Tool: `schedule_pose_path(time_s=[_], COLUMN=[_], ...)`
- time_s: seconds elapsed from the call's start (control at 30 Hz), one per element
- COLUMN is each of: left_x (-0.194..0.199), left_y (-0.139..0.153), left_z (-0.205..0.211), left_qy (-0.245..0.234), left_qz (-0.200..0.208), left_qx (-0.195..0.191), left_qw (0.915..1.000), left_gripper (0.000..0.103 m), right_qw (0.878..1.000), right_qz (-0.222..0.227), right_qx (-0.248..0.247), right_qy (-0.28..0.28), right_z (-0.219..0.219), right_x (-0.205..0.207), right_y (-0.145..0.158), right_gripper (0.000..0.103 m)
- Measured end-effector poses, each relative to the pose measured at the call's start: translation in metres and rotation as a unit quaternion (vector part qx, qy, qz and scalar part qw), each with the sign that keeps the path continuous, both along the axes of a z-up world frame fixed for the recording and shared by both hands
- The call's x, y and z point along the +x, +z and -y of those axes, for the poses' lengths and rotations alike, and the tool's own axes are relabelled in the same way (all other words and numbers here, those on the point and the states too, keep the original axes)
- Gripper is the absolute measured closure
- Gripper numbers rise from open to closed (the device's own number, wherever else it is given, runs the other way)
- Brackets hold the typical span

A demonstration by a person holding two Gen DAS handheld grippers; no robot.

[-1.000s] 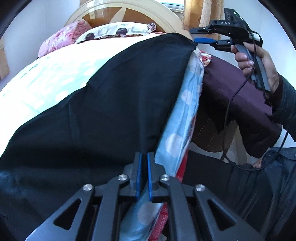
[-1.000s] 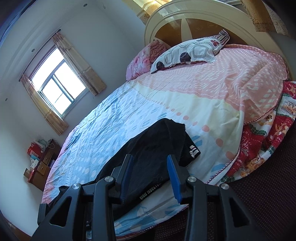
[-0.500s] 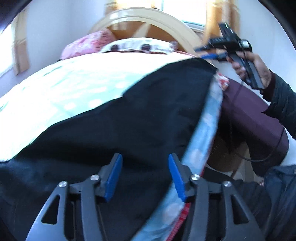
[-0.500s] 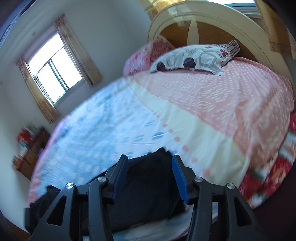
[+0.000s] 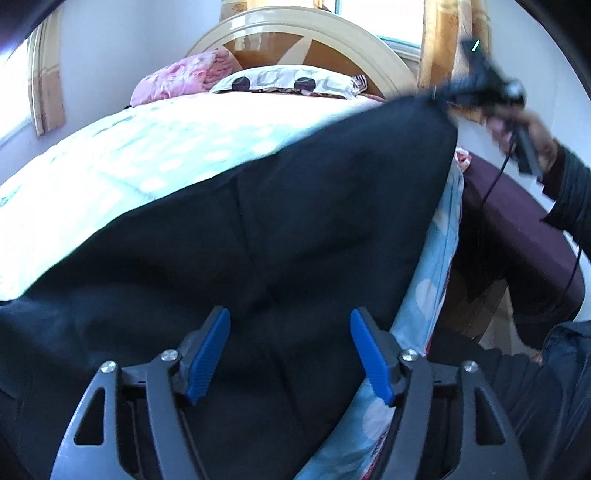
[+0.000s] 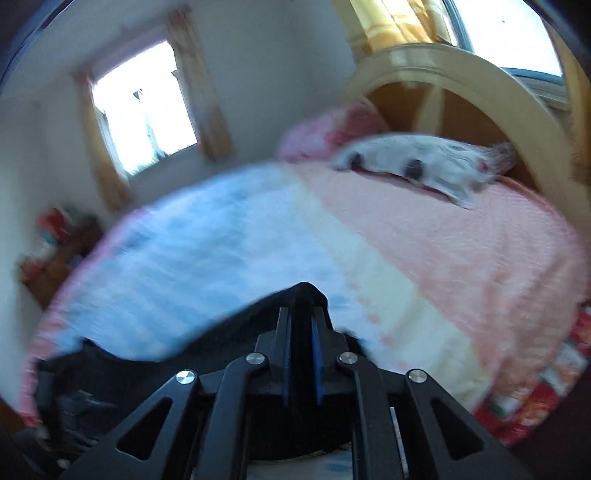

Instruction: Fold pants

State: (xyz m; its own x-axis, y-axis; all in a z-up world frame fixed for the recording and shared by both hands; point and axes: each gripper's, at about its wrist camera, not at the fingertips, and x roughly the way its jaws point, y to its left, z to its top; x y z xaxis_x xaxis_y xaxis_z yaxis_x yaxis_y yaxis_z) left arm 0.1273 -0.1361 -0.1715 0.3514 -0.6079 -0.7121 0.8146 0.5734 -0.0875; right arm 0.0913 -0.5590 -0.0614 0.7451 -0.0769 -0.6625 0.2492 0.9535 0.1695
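Black pants [image 5: 295, 229] lie spread along the near edge of the bed. My left gripper [image 5: 290, 349] is open, its blue pads wide apart just above the near part of the cloth, holding nothing. My right gripper [image 6: 301, 326] is shut on the far corner of the pants [image 6: 303, 295], black cloth bunched between its pads. It also shows in the left wrist view [image 5: 443, 98], blurred, at the pants' far tip and held by a hand. The right wrist view is motion-blurred.
The bed carries a blue, cream and pink quilt [image 6: 424, 258], with two pillows [image 5: 280, 79] by a curved wooden headboard [image 5: 314, 33]. A dark maroon surface [image 5: 517, 221] is right of the bed. A cluttered low stand [image 6: 55, 240] sits beyond the far side under a window [image 6: 144, 107].
My left gripper let go of the pants edge and opened wide. My right gripper moved down to the pants' far corner and shut on it.
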Motion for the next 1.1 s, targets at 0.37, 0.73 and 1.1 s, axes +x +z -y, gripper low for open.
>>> schedule_pose_path(time_s=[0.37, 0.73, 1.1], left_x=[0.030, 0.100, 0.123], left_y=[0.035, 0.014, 0.002], left_z=[-0.039, -0.094, -0.107], left_qy=[0.088, 0.206, 0.226], left_qz=[0.054, 0.053, 0.024], left_qx=[-0.005, 0.062, 0.047], left_qw=[0.9946, 0.9752, 0.9727], left_gripper=[0.028, 0.024, 0.004], right_qw=[0.995, 0.964, 0.963], right_qz=[0.016, -0.047, -0.155], right_qx=[-0.067, -0.069, -0.098], right_qy=[-0.073, 0.252, 0.196], right_z=[-0.016, -0.197, -0.172], right_x=[-0.013, 0.089, 0.139], right_y=[0.021, -0.024, -0.088], right_gripper=[0.055, 0.055, 0.080])
